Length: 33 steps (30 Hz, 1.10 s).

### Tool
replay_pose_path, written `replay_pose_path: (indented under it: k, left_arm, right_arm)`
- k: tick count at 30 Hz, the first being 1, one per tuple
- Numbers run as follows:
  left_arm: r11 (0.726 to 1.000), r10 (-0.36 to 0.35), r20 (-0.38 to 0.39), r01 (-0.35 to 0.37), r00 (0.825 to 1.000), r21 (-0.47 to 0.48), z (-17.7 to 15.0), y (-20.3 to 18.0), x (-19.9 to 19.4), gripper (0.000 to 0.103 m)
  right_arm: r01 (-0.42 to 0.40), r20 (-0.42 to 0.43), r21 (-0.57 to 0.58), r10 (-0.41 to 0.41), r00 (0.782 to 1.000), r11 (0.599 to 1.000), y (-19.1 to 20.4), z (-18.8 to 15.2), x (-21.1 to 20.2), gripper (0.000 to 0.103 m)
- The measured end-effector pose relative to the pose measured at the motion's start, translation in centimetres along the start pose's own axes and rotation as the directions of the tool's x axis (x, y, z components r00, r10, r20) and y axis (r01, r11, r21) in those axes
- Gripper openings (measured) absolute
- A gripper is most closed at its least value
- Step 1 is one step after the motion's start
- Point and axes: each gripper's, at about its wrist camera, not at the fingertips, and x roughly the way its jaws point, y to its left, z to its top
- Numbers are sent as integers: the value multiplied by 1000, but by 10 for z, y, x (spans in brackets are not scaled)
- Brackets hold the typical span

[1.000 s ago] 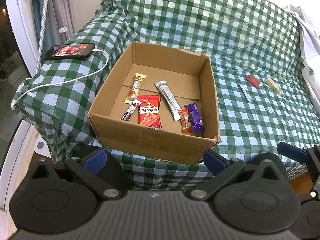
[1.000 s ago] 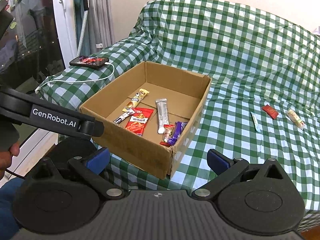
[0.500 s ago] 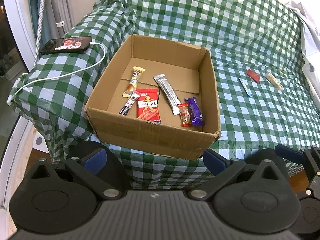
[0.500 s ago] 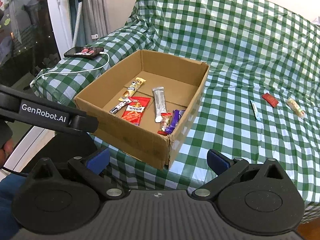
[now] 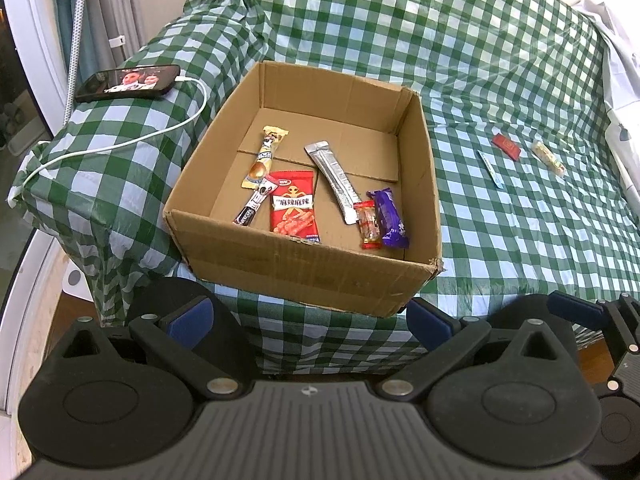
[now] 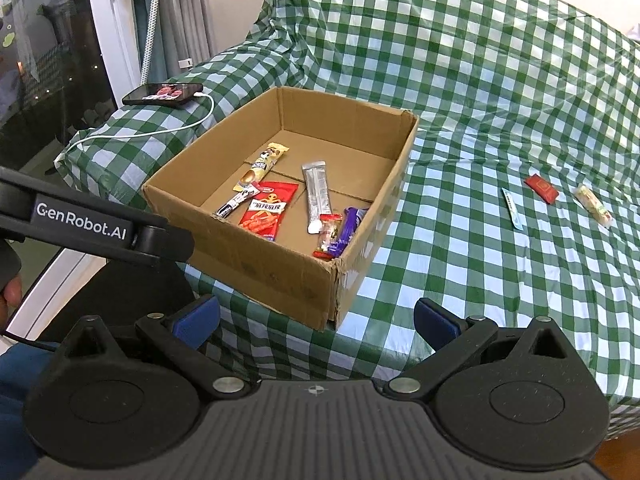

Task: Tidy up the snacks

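Observation:
An open cardboard box [image 5: 304,276] [image 6: 260,256] sits on a green checked cloth. Inside lie several snacks: a red packet [image 5: 293,205] [image 6: 268,210], a silver stick [image 5: 334,176] [image 6: 314,196], a purple bar [image 5: 389,218] [image 6: 348,230], a cream stick [image 5: 264,156] and a small red-ended candy [image 5: 368,224]. On the cloth to the right lie a red sachet [image 5: 506,146] [image 6: 542,189], a thin blue-white stick [image 5: 490,169] [image 6: 512,209] and a pale bar [image 5: 548,159] [image 6: 593,205]. My left gripper [image 5: 306,318] hangs open in front of the box. My right gripper [image 6: 316,320] is open too, near the box's front right corner.
A phone [image 5: 128,83] [image 6: 164,94] with a white cable [image 5: 120,145] lies on the cloth's left end. A white door frame and curtain stand at the left. The left gripper's body [image 6: 92,224] crosses the right wrist view. White fabric [image 5: 618,64] lies at the far right.
Both grippers have pulled back a little and risen, so the box sits lower and farther from the fingers. Nothing on the cloth or in the box moved.

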Motion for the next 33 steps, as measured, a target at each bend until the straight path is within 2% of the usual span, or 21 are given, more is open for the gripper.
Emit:
replay_pose_path:
  k: [13, 21, 28, 33]
  left_arm:
    - [999, 9, 34, -10, 999, 34, 6, -6, -2, 103]
    - [997, 10, 39, -13, 999, 79, 26, -28, 7, 103]
    - [990, -30, 25, 26, 999, 141, 62, -72, 26, 103]
    - [975, -106, 3, 104, 994, 197, 106, -129, 54, 103]
  right_arm:
    - [-7, 30, 4, 7, 1000, 1000, -4, 3, -3, 102]
    - [9, 63, 56, -12, 998, 998, -22, 9, -1, 102]
    - [55, 78, 161, -69, 995, 985, -72, 15, 8, 102]
    - [168, 84, 244, -194, 977, 955, -142, 23, 15, 102]
